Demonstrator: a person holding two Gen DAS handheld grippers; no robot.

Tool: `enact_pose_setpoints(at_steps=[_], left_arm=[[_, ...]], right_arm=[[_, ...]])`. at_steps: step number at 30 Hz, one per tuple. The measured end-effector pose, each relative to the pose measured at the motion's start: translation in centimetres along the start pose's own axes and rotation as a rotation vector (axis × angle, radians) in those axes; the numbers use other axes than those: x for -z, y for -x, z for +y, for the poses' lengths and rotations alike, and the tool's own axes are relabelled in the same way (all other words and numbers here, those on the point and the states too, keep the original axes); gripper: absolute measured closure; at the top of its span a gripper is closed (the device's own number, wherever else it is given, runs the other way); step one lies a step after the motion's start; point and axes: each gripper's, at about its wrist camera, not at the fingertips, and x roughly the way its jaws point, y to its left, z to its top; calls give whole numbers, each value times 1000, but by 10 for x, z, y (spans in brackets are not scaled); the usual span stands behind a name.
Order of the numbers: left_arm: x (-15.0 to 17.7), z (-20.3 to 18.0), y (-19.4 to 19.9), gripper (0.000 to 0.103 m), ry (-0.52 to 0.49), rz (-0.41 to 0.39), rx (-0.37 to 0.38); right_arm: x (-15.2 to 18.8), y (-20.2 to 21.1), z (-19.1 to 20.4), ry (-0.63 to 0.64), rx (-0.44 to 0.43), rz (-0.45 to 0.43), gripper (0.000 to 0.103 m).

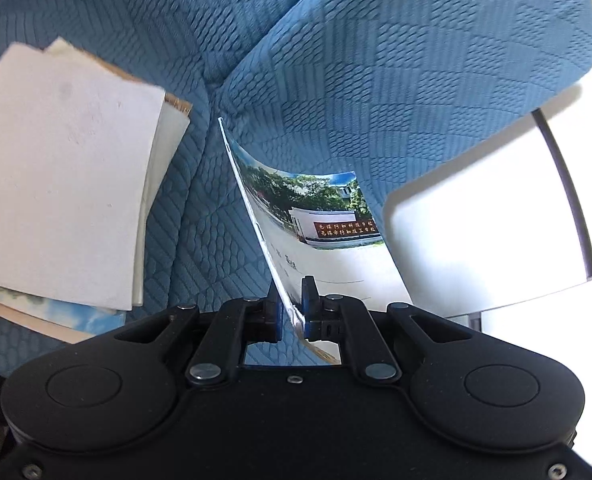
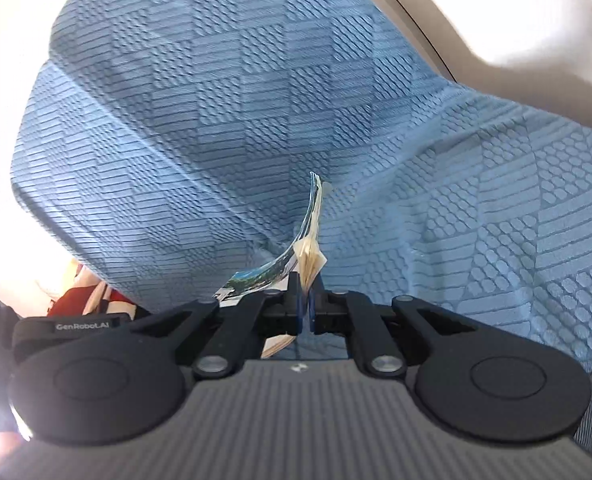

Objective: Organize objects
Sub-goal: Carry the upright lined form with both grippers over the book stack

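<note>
Blue pads of the left gripper (image 1: pixel 291 300) press from both sides onto the lower edge of a thin booklet (image 1: pixel 328 236), its jaws drawn together on the paper. The tool points forward and slightly down toward the blue quilted sofa cover (image 1: pixel 336 60), and the booklet rises edge-on from the fingers, bowing to the right so that its printed cover, with trees, a white building and a red sign bearing characters, faces right. To the left of it, apart from the gripper, a stack of books (image 1: pixel 63 168) lies on the seat, a plain white one on top. The right gripper (image 2: pixel 306 300) is likewise clamped, its jaws nearly meeting on a second booklet (image 2: pixel 310 240) whose pages fan out just above the fingers while its glossy cover curls away to the left. This tool aims at the backrest crease of the sofa cover (image 2: pixel 215 100), and something red (image 2: pixel 79 300) shows at its lower left, too blurred to identify.
</note>
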Motion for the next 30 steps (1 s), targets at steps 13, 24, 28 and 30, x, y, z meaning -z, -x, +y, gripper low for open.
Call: enact_pose_setpoints(at_steps=[13,24,28,30], left_arm=[[-8,-25,81,94,-95,-85,-2],[-32,-28,151,93,-171,-188,12],[-47,-20,173,93,-186,-210,23],[-53,-16,184,93,-198,-226,21]], right_arm=[[-16,36,74,12,-58,1,97],[-18,42,147,91,-100,-15,97],[-14,39,171,115,-108,-17,97],[-12,36,183,125,-115,-17,97]])
